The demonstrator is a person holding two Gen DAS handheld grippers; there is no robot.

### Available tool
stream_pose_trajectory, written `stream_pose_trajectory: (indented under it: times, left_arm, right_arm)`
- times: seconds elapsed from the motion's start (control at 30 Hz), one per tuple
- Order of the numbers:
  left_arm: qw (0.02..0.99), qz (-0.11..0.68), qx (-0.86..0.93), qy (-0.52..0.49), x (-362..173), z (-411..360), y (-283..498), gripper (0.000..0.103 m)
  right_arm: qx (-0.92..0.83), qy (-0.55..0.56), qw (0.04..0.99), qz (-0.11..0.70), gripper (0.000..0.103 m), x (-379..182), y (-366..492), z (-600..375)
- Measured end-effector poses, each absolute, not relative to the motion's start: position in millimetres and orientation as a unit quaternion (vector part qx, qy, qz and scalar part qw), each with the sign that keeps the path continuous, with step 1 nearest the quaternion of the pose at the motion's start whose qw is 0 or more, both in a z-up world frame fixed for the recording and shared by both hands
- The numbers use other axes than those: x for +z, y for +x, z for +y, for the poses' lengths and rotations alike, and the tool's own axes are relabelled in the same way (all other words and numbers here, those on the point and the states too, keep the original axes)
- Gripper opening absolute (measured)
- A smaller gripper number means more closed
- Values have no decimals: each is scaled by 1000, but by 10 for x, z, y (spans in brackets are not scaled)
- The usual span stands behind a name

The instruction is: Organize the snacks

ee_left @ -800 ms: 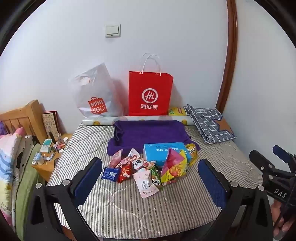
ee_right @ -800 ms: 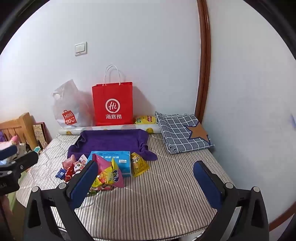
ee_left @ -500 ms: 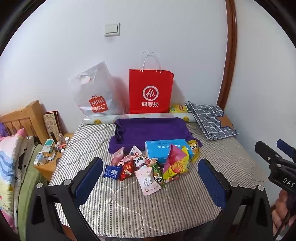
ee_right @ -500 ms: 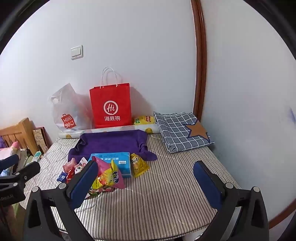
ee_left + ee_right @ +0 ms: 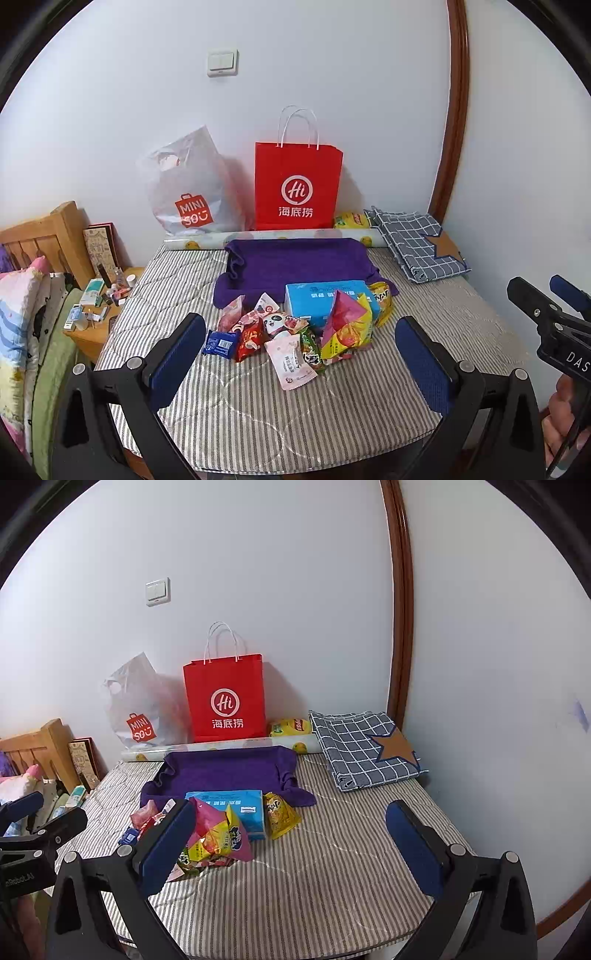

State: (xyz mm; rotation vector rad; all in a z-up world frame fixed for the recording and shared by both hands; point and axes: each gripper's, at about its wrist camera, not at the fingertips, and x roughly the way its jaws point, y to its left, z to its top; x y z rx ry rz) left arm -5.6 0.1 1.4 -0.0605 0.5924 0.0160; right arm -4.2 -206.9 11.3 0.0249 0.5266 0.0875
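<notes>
- Left gripper [image 5: 299, 363]: fingers apart, nothing between them, above the near edge of the mattress [image 5: 258, 417].
- Right gripper [image 5: 290, 843]: fingers apart, empty.
- Snack pile [image 5: 295, 328] mid-mattress, just in front of the purple cloth [image 5: 295, 262].
- Blue box [image 5: 325, 301] at the pile's back.
- Red bag [image 5: 297, 190] at the far edge.

A heap of bright snack packets [image 5: 291, 332] lies mid-mattress, crowded against a flat light-blue box [image 5: 327, 301] (one yellow packet [image 5: 280, 814] just to its right).
</notes>
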Motion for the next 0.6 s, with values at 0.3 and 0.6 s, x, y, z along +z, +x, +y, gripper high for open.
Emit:
stream_pose_trajectory:
  times: [0.3,0.6]
  left_arm:
    - [956,293,18,-28,-13,6,-59,102]
    - [955,293,18,-29,-36,5,-68,102]
  right_arm:
    - [44,14,963,265,103,107,-9,-2070]
    - [43,16,963,267,103,102,-26,-2067]
